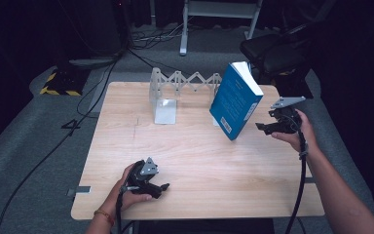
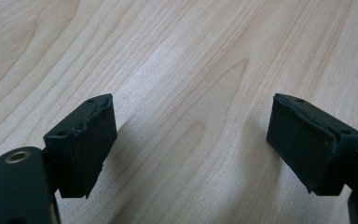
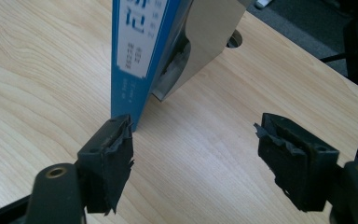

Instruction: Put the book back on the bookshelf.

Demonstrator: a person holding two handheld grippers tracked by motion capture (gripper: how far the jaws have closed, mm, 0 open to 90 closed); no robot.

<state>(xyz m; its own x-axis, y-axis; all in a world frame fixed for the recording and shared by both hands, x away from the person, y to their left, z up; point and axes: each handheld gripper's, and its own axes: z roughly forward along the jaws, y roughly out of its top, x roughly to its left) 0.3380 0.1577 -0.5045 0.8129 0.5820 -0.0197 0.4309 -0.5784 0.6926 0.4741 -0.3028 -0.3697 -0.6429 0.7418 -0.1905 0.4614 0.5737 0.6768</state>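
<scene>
The wooden tabletop (image 1: 195,161) carries little, so each thing's placing reads plainly. Toward the far edge stands a folding metal book rack (image 1: 175,90), its zigzag lattice stretched between two upright end plates; the left plate stands bare, and its foot rests flat on the wood.

The blue book (image 1: 236,100) is the thing in hand. It stands on one lower corner at the rack's right end, tilted steeply, top toward the far right, spine toward the near left. In the right gripper view the book (image 3: 135,51) leans against the rack's shiny end plate (image 3: 209,37), which seems to be what keeps it from falling flat.

The right claw (image 1: 268,127) sits low, just right of the book's bottom corner, jaws wide apart with nothing between them. One pad (image 3: 109,163) lies just in front of the spine's lower edge; whether it touches cannot be told. That low position suits nudging or gripping the book to set it upright in the rack.

The left claw (image 1: 159,189) rests near the front edge, well apart from the book, its jaws wide over bare wood, likely waiting.
</scene>
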